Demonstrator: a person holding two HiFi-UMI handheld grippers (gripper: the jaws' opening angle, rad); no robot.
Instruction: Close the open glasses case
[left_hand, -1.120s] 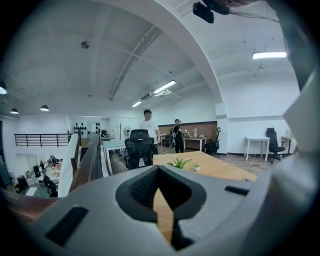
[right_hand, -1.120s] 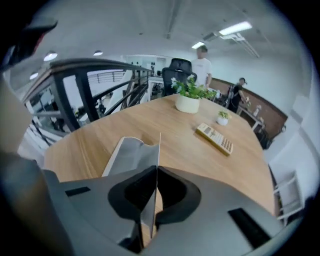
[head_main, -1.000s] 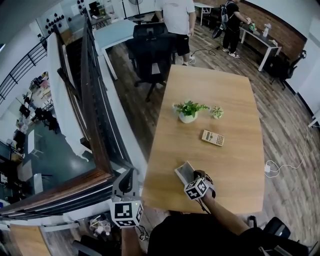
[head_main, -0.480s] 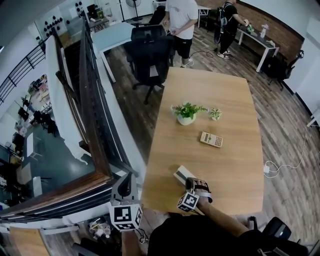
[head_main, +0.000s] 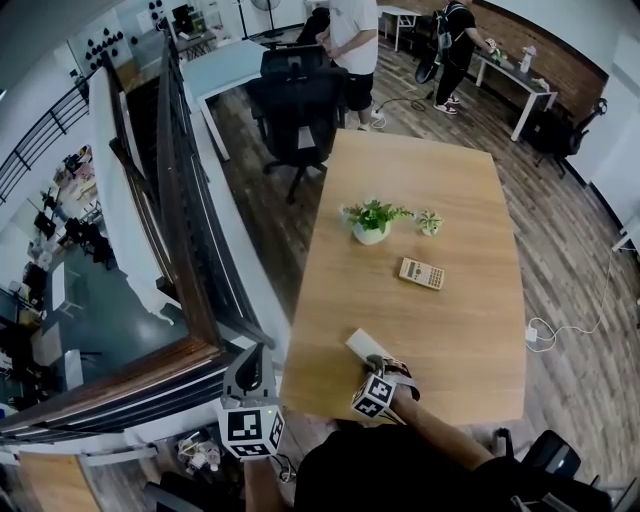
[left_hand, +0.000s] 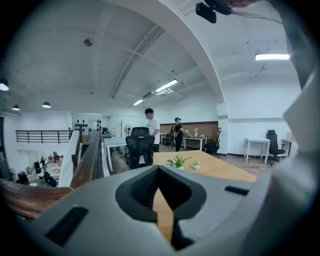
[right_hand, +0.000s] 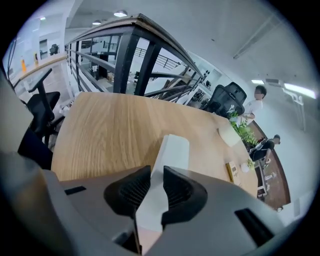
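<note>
L tool (head_main: 255, 358): off the desk's (head_main: 450, 170) near-left corner, jaws together, nothing btwn them. Glasses case (head_main: 359, 344): white, lying on the desk close to its near edge, left of centre. R tool (head_main: 372, 363): at the desk's near edge, jaws clamped on the case's near end. Potted plant (head_main: 372, 221): mid-desk. Calculator (head_main: 421, 273): mid-desk, right of centre.

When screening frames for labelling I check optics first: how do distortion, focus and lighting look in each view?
Head view: evenly lit and sharp, though fisheye bows the table edges. Left gripper view: black vignette, fingers soft up close, ceiling lamp blown out. Right gripper view: tilted; glasses case blurs near the fingers.
</note>
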